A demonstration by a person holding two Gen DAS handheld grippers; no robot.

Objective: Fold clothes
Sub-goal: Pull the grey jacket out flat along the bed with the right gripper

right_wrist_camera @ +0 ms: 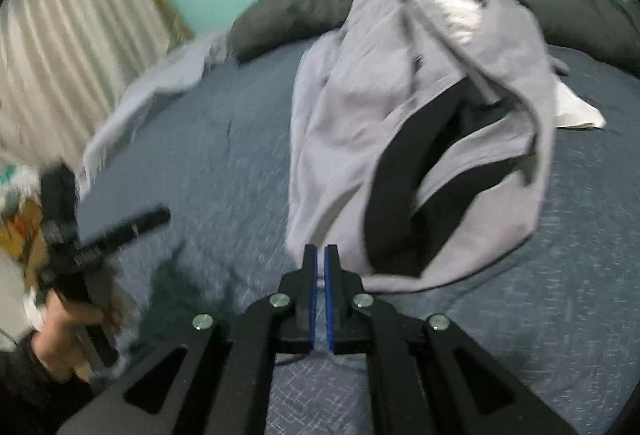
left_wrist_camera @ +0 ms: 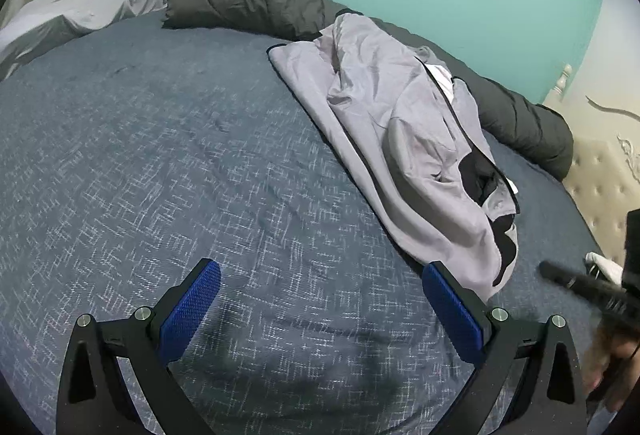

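One rumpled grey black-trimmed garment point(left_wrist_camera: 404, 139) lies unfolded at two o'clock on the blue bed point(left_wrist_camera: 160, 155); left gripper point(left_wrist_camera: 320, 311) fingers gape empty, right gripper point(right_wrist_camera: 320, 275) fingers pinched, seemingly holding nothing, so grasping an edge likely follows.

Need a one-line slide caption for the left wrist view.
Left gripper open and empty above the blue bedspread, crumpled grey garment lying ahead to its right.

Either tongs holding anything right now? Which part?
Left tongs are open over the bedspread, holding nothing. Right tongs are shut at the near edge of the grey garment; blur hides whether fabric is pinched.
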